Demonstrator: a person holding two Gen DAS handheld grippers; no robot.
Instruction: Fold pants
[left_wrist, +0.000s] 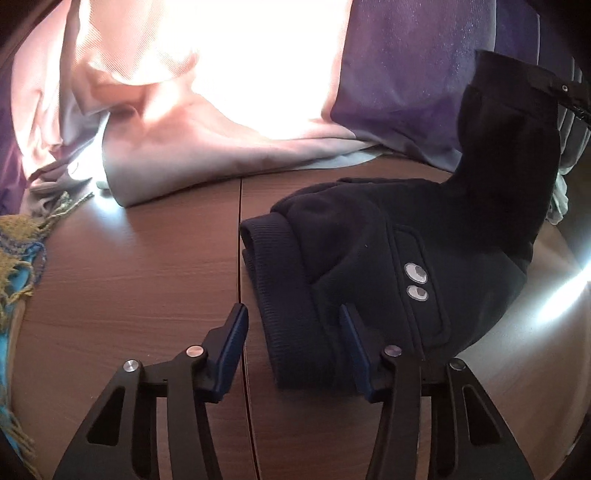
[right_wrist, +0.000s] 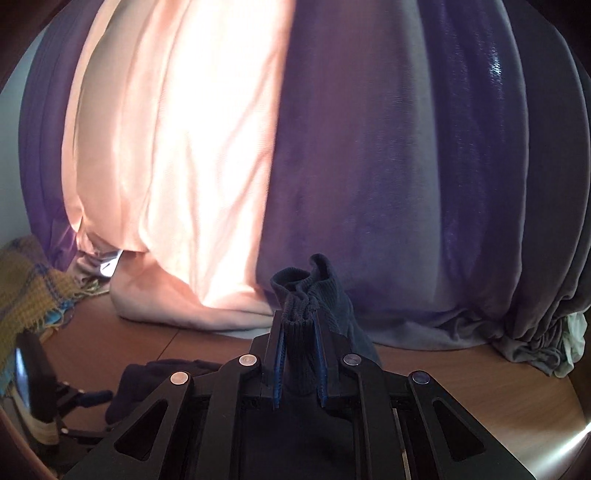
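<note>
Dark pants (left_wrist: 369, 258) lying right of centre on wooden table (left_wrist: 129, 277), one ribbed cuff lifting toward upper right. Right gripper (right_wrist: 298, 332) pinching that cuff. Left gripper (left_wrist: 291, 314) hovering wide open, straddling waistband.

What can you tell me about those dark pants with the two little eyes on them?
The pants look like dark navy fleece, with a ribbed waistband and two googly-eye patches by a pocket. The body lies bunched on the wooden table; one leg is lifted, its ribbed cuff pinched in the right gripper. The open left gripper straddles the waistband.
</note>
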